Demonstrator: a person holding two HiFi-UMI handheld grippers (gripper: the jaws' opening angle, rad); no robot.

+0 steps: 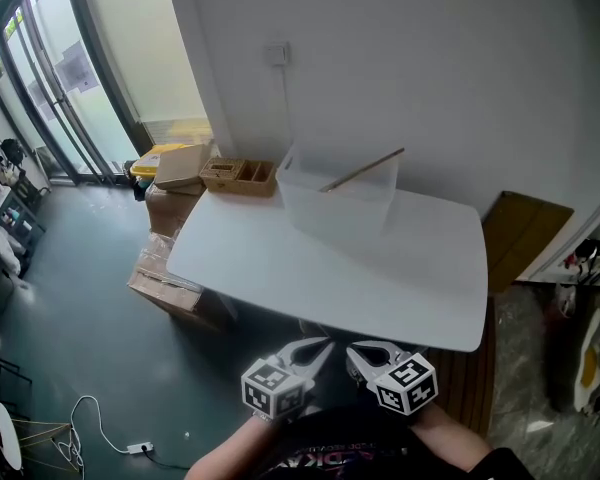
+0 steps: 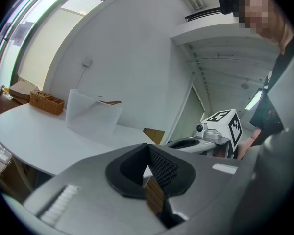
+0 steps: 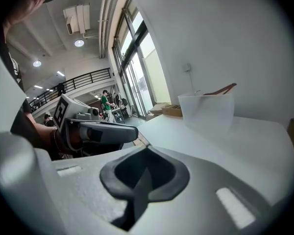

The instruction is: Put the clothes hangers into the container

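A translucent white container (image 1: 340,200) stands at the back of the white table (image 1: 280,258), against the wall. One wooden clothes hanger (image 1: 365,169) leans inside it, its end poking above the rim. The left gripper view shows the same container (image 2: 93,114) and hanger (image 2: 108,102), as does the right gripper view: container (image 3: 206,109), hanger (image 3: 220,89). My left gripper (image 1: 322,345) and right gripper (image 1: 353,349) hover side by side below the table's front edge, close to my body. Both are shut, with nothing between the pads of the left gripper (image 2: 148,148) or the right gripper (image 3: 147,151).
A wicker tray (image 1: 238,176) and a cardboard box (image 1: 180,166) sit at the table's back left corner. More cardboard boxes (image 1: 165,283) lie on the floor at the left. A brown board (image 1: 520,233) leans at the right. A cable (image 1: 90,433) trails on the floor.
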